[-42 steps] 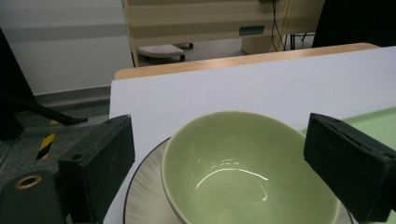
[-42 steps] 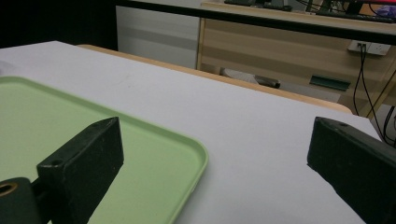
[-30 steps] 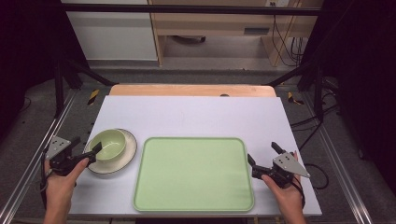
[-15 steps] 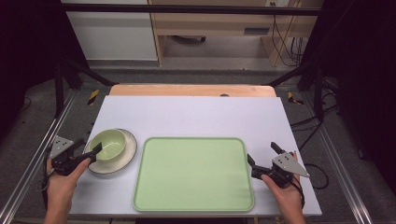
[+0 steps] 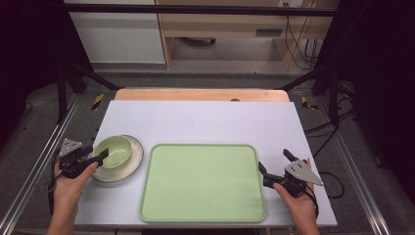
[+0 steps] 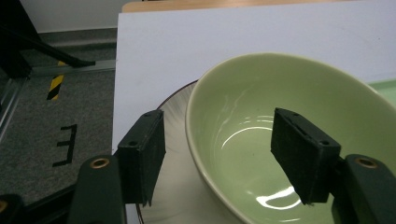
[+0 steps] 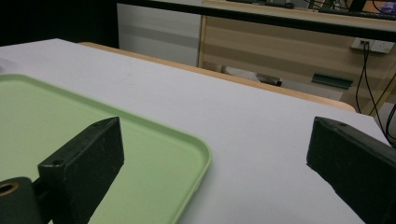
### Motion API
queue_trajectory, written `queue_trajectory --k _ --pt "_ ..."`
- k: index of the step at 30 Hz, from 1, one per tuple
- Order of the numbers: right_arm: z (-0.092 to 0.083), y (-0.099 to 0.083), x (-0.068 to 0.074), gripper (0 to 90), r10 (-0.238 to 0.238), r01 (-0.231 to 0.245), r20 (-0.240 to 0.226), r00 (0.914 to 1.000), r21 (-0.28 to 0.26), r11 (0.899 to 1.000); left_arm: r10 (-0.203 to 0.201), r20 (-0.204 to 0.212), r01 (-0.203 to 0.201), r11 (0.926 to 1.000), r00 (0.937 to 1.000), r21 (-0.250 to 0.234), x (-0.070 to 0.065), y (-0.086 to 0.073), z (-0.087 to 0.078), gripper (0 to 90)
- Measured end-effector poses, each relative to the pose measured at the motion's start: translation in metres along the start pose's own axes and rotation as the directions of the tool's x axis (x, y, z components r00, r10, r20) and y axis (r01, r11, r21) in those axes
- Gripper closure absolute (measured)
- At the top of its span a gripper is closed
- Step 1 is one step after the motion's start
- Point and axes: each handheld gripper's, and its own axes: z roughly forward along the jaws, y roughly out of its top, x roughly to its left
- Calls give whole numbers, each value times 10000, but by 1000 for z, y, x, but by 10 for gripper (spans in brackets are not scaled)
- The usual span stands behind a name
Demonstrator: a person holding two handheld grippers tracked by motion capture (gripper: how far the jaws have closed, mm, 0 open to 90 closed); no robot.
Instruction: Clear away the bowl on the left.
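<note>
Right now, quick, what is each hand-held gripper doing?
Left hand-held gripper: open, jaws just been closing astride the bowl rim, not gripping yet.
Right hand-held gripper: open, holding nothing.

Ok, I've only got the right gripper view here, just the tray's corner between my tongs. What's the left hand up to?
Observer: The left tongs straddle the rim of a green bowl, one jaw inside it and one outside.
Operator: Is it gripping the bowl already?
Observer: Not yet. The jaws have just been closing, but the left gripper view shows a gap on each side of the rim.
Operator: And what is the bowl sitting on?
Observer: A pale plate, just left of the green tray in the high view.
</note>
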Motion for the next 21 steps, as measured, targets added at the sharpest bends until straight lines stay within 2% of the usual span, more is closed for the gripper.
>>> queue_trajectory --k 10,15,21 --pt "0 0 1 43 35 -35 -22 10000 -3 10000 -95 25 95 9997 10000 238 2 -2 3 490" --pt "1 0 1 44 11 -11 -26 10000 7 10000 -33 -146 39 9990 9999 435 2 -2 5 518" --pt "1 0 2 44 37 -37 -49 10000 36 10000 -213 -388 240 9972 9990 702 4 0 8 582"
